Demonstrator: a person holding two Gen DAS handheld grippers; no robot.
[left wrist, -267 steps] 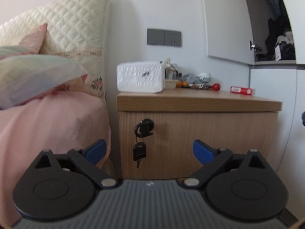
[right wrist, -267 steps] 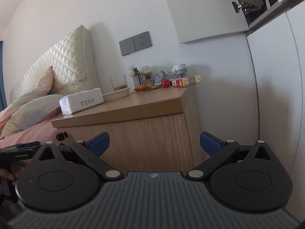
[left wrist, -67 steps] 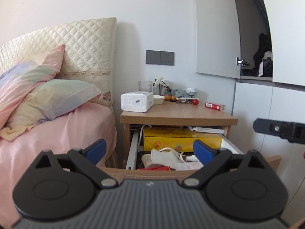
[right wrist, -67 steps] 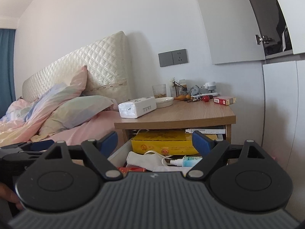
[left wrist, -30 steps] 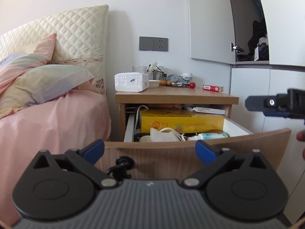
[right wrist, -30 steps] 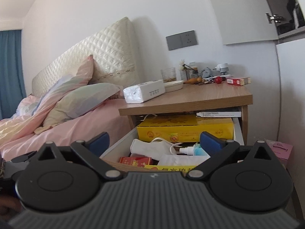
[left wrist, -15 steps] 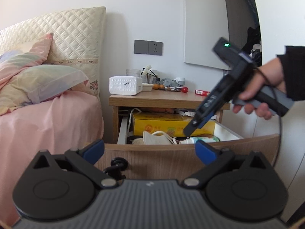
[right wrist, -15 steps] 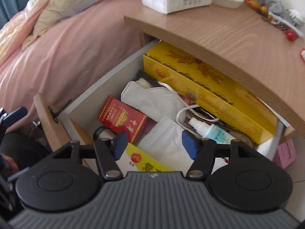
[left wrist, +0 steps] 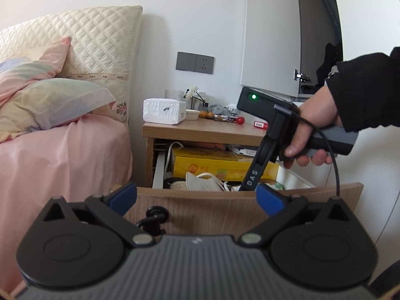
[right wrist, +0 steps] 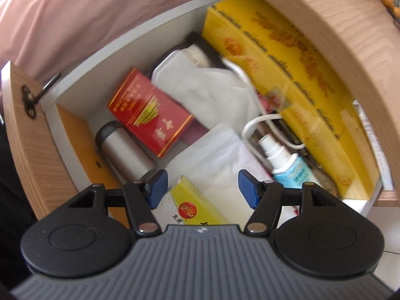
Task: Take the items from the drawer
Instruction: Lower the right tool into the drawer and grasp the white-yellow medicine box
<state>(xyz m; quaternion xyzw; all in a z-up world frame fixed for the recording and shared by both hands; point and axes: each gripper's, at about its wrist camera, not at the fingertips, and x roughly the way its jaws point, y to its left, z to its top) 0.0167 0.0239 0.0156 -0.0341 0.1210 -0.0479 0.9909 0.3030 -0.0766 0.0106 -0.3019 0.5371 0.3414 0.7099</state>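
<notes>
Pulled fully open, the bedside drawer (right wrist: 75, 92), so the contents lie exposed from above. Wedged along the back, a long yellow box (right wrist: 287, 75), too big to sit elsewhere. In front, a white face mask (right wrist: 207, 87) draped over clutter, a red cigarette pack (right wrist: 150, 112) leaning on a grey cylinder (right wrist: 125, 150), a clear plastic pouch (right wrist: 220, 155), a spray bottle (right wrist: 285, 160). Poised just above the pouch and a small yellow-green box (right wrist: 195, 205), the right gripper (right wrist: 202, 187), fingers spread, holding nothing. Held back outside the drawer front, the left gripper (left wrist: 197, 197), fingers wide apart, empty, out of the way.
</notes>
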